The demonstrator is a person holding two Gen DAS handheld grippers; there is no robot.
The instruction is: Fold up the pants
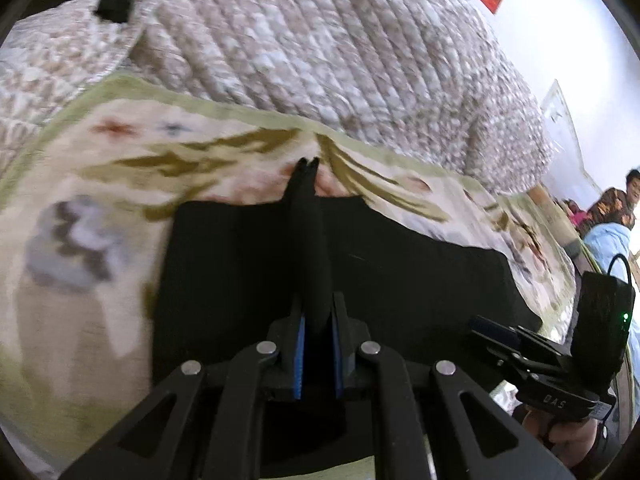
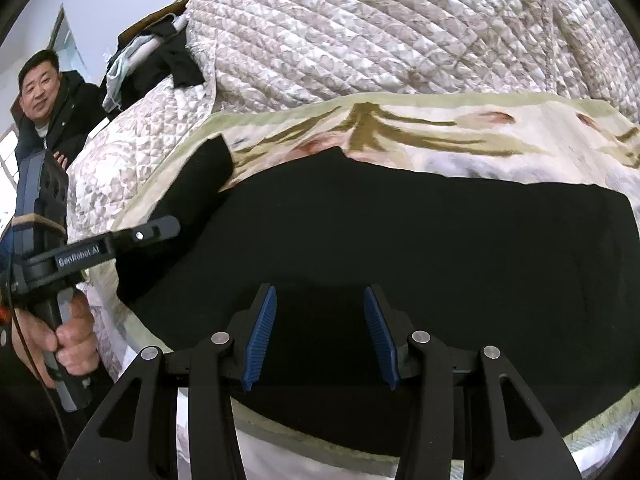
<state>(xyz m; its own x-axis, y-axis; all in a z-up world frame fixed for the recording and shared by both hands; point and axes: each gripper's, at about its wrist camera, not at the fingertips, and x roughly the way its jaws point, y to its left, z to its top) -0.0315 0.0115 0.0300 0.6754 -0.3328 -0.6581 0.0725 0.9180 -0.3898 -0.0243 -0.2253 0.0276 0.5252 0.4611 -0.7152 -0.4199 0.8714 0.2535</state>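
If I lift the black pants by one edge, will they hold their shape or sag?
Likely sag: the pants lie flat and limp on the blanket, and the strip pinched in the left gripper drapes between the fingers. They look light enough for one grip. The blanket may drag at them, so lift rather than slide.

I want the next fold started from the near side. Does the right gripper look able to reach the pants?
Probably yes: the right gripper hangs open just over the black pants, nothing between its blue pads and the cloth.
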